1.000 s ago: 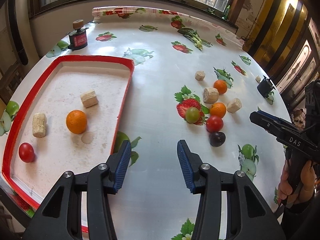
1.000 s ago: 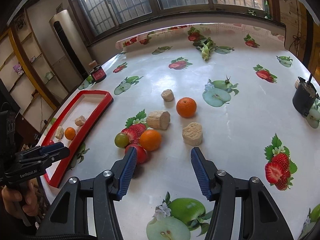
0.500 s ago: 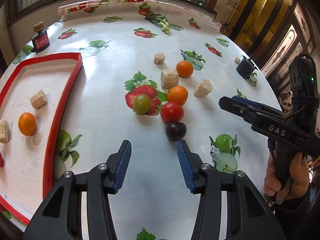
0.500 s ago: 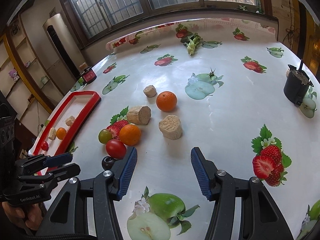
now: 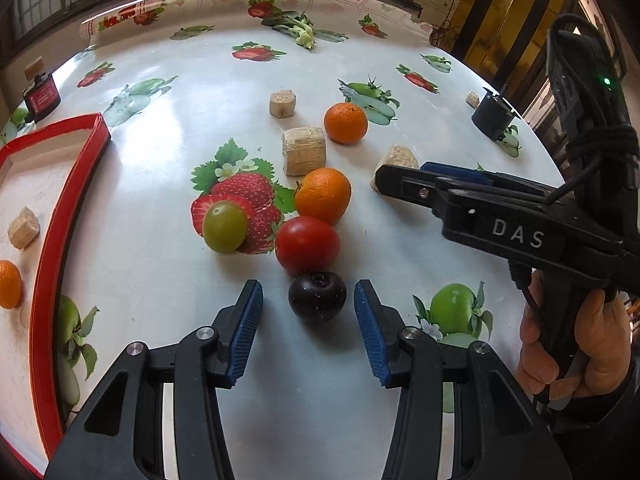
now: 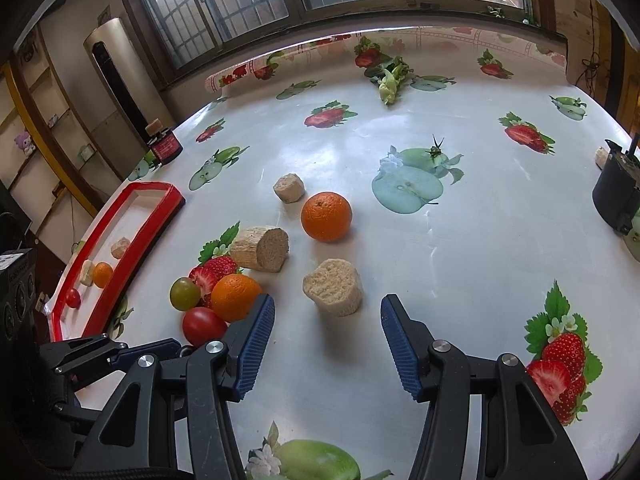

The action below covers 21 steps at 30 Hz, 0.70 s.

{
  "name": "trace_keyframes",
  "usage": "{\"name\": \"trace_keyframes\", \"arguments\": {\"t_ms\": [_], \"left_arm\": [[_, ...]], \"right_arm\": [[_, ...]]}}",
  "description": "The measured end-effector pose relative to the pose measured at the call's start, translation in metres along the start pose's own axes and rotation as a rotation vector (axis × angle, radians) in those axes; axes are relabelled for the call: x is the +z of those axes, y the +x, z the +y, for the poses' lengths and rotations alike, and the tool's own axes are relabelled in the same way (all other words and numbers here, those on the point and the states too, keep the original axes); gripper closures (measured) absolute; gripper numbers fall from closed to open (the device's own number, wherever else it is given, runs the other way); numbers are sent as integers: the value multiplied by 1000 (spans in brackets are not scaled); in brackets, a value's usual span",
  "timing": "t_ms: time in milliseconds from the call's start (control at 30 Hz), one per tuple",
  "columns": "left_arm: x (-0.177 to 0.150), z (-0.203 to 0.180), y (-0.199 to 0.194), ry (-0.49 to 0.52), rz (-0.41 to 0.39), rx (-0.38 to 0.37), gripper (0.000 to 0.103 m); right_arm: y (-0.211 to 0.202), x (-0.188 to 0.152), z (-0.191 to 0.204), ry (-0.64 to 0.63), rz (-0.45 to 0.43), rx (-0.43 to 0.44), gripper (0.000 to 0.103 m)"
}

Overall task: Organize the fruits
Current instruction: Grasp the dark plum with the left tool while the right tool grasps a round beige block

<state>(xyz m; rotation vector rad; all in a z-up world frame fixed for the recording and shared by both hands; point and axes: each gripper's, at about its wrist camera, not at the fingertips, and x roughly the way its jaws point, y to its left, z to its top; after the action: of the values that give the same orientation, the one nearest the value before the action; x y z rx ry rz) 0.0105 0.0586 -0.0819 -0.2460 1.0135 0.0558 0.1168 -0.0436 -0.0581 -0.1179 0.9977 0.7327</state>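
Picking stage: left gripper (image 5: 308, 310) wide and empty around the dark plum (image 5: 317, 297) on the table, right gripper (image 6: 327, 334) wide near the beige chunk (image 6: 333, 287); next, probably lowering and squeezing gently.

We look steeply down from each wrist, close over the surface (image 5: 168, 128). Our left view faces the dark plum (image 5: 317, 297), with the red tray (image 5: 48, 240) at its left edge. Our right view faces a tan block (image 6: 333, 286). Both share the red tomato (image 6: 203, 325), oranges and tray.
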Motion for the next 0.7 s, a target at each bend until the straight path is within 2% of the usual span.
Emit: {"name": "trace_keyframes", "arguments": {"t_ms": [33,67,100,133,167,700], "left_arm": [[0,0,0,4,-5,1,62],[1,0,1,8,-9,5,71],[1,1,1,8,-10,-11,74],[1,2,2,1,-4,-37,80],[1,3,1,1,-8,-36,80],[-16,31,-42,-50,-72,-2,80]], "right_arm": [[4,1,0,-2,6,-4,46],[9,2,1,-5,11,-9,48],[13,2,1,-9,18,-15,50],[16,2,0,-11,23,-22,58],[16,1,1,-17,13,-29,68],[-27,-18,25,-37,-40,18,69]]}}
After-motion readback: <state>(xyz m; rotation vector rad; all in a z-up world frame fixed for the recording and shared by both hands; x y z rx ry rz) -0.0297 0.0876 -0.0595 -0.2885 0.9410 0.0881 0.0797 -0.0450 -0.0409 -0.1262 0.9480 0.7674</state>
